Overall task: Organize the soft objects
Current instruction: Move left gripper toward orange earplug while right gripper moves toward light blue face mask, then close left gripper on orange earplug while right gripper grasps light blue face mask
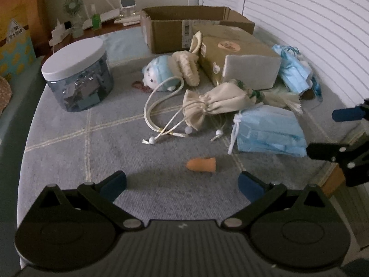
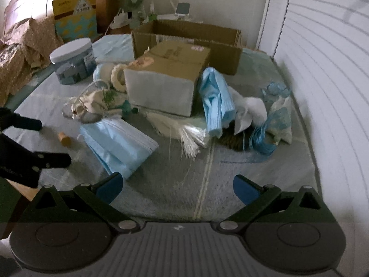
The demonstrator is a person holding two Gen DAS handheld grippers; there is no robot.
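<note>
Soft things lie scattered on a grey-blue mat (image 1: pixel 115 157). A stack of blue face masks (image 1: pixel 269 131) lies right of centre; it also shows in the right wrist view (image 2: pixel 120 145). A cream drawstring pouch (image 1: pixel 216 103) lies behind it, with a white cord (image 1: pixel 156 113). A blue-and-white plush toy (image 1: pixel 159 73) and a cream scrunchie (image 1: pixel 186 69) sit further back. An orange finger cot (image 1: pixel 203 164) lies just ahead of my left gripper (image 1: pixel 182 184), which is open and empty. My right gripper (image 2: pixel 177 184) is open and empty, near the mask stack. More blue masks (image 2: pixel 216 97) lean on a block.
An open cardboard box (image 1: pixel 184 30) stands at the back. A foam block wrapped in brown paper (image 2: pixel 166 80) sits mid-mat. A lidded jar of clips (image 1: pixel 78 76) stands at the left. Blue raffia and a small bag (image 2: pixel 276 120) lie right. A slatted white wall (image 2: pixel 334 92) borders the right.
</note>
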